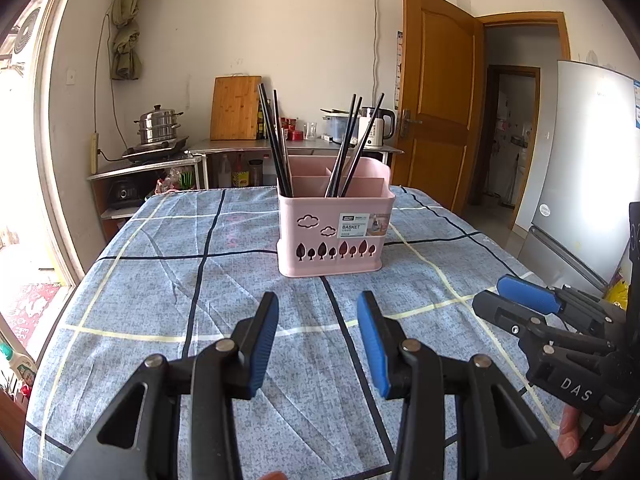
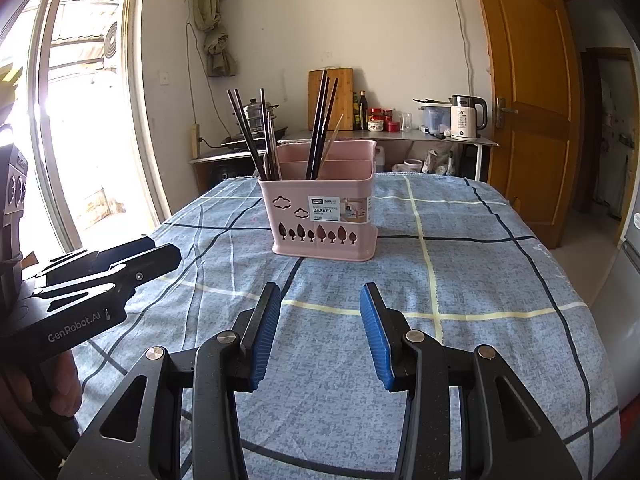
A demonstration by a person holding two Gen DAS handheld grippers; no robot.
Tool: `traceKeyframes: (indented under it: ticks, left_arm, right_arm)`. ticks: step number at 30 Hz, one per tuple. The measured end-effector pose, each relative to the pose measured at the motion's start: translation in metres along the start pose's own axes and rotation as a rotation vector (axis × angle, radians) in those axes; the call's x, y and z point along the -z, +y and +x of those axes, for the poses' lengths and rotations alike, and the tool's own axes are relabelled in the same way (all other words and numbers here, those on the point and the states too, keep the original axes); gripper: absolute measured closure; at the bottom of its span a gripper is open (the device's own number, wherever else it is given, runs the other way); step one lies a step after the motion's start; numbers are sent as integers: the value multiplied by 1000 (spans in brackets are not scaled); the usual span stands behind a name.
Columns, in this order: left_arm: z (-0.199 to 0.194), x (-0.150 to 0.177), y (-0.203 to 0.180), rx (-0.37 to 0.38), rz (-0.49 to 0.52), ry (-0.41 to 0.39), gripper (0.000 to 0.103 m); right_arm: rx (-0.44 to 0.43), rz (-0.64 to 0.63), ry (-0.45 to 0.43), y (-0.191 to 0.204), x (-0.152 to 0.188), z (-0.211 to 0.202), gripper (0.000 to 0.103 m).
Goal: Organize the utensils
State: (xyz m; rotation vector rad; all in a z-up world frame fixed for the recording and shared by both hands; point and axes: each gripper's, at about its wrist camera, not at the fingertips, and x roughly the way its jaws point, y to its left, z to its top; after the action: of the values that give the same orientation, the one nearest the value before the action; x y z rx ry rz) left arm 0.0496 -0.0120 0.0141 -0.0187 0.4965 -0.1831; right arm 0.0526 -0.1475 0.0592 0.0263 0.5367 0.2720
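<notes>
A pink utensil basket [image 1: 334, 234] stands on the table with the blue checked cloth [image 1: 192, 320]; it also shows in the right wrist view [image 2: 322, 220]. Black chopsticks [image 1: 276, 144] stand in its left compartment and more chopsticks [image 1: 352, 148] lean in the middle one. My left gripper [image 1: 318, 340] is open and empty, short of the basket. My right gripper [image 2: 320, 332] is open and empty too, just right of the left one. The right gripper also shows at the right edge of the left wrist view [image 1: 520, 300], and the left gripper at the left of the right wrist view [image 2: 152, 256].
A steel counter [image 1: 296, 146] behind the table holds a cutting board [image 1: 234, 108], jars and a kettle [image 1: 376, 128]. A steamer pot [image 1: 158, 126] sits on a stove at the left. A wooden door [image 1: 436, 96] and a fridge [image 1: 580, 168] stand at the right.
</notes>
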Motion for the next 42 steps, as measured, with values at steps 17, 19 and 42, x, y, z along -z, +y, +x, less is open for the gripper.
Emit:
traceKeyframes:
  ticks: [17,19,42]
  left_arm:
    - [-2,0,-3,-1,0,1,60]
    - [-1,0,-3,3,-2,1,60]
    - [-1,-1,-6,-4,3,4,60]
  right_arm:
    - [-1,2,5,0,1,0,61]
    - [-1,0,4,0,1,0,61]
    - [2,-6,5,0,0,3,61]
